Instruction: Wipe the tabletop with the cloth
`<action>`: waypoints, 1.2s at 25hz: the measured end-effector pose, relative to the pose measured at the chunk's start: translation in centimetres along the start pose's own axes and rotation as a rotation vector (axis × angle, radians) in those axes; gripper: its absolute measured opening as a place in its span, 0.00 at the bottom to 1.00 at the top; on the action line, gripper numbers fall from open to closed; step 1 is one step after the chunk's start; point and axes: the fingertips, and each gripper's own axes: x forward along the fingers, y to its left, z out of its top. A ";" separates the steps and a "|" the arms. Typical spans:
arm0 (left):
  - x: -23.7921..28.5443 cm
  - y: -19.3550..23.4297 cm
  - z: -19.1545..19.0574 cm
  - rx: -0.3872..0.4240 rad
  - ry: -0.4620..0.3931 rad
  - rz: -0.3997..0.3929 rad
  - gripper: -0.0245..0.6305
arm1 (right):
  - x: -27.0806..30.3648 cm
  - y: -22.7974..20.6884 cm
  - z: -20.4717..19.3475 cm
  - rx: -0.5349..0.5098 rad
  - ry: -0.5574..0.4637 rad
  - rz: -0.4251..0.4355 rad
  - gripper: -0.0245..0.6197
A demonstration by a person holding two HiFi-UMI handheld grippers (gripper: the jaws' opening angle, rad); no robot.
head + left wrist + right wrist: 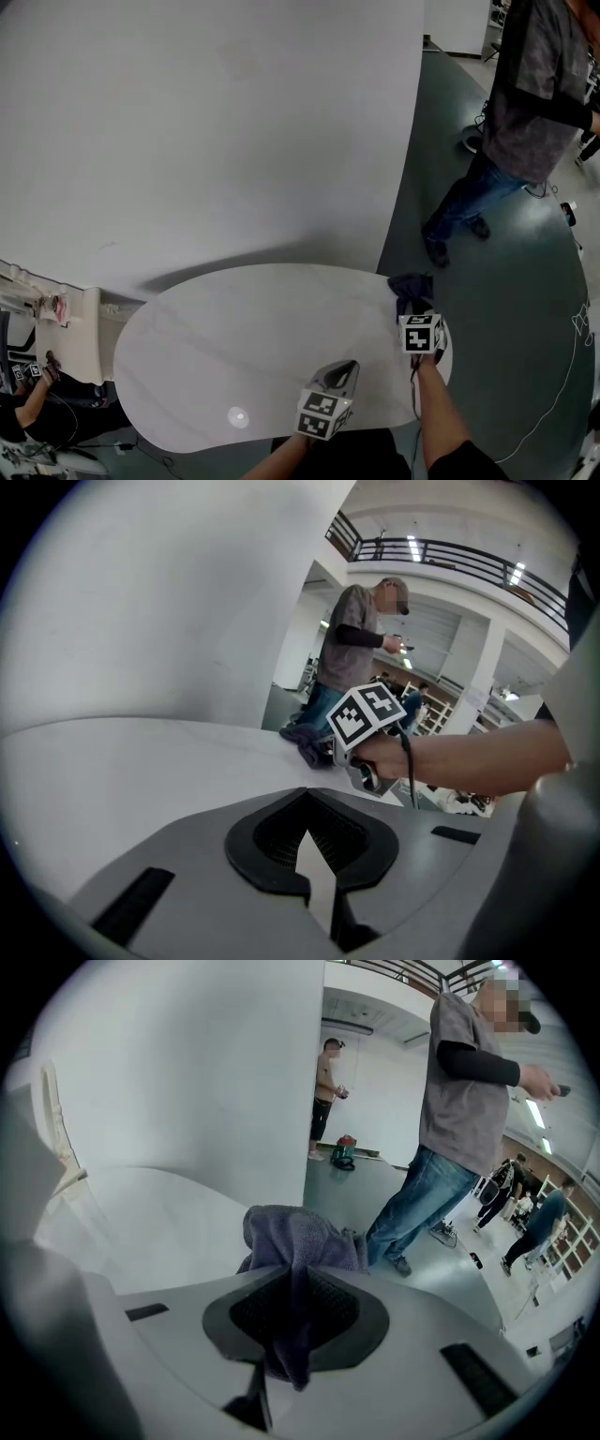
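White wall (206, 122) fills most of the head view, with dark grey-green floor (525, 309) to its right. The tabletop (216, 347) is white, matte and oval with rounded ends, and carries one bright light spot (239, 417) near its front edge. A person (530, 103) stands on the floor beyond the tabletop's right end, well apart from it, in a grey tee over black long sleeves, blue jeans and dark shoes. Right hand-held gripper (413, 306) sits at the tabletop's far right end, with its jaws clamped on the cloth (410, 284). In the right gripper view a fold of fabric runs down between the pads and the rest bunches up past the tips. Left hand-held gripper (348, 365) is over the tabletop's front middle, near the right one and not touching it. Its jaws are closed to a thin slit with nothing in them, and only a sliver of tabletop shows through. The cloth is dark blue-purple with a terry-type nap, crumpled into a lump rather than spread flat. It rests on the tabletop right by the right-hand edge. The only print in view is the black-and-white square marker patterns, on the right marker cube (421, 334) and the left marker cube (322, 414). These are coded blocks, not letters.
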 end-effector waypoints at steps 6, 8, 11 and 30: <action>-0.5 1.2 -0.3 -0.041 0.000 0.021 0.04 | 0.4 1.8 1.1 -0.031 0.013 0.052 0.10; -0.9 1.6 -0.3 -0.053 -0.006 0.026 0.04 | 0.8 2.7 1.6 -0.048 0.014 0.058 0.10; -1.4 2.0 -0.4 -0.066 -0.012 0.037 0.04 | 1.2 4.0 2.5 -0.067 0.022 0.072 0.10; -7.3 8.1 -2.5 -0.173 -0.072 0.136 0.04 | 3.9 15.3 7.5 -0.248 0.002 0.175 0.10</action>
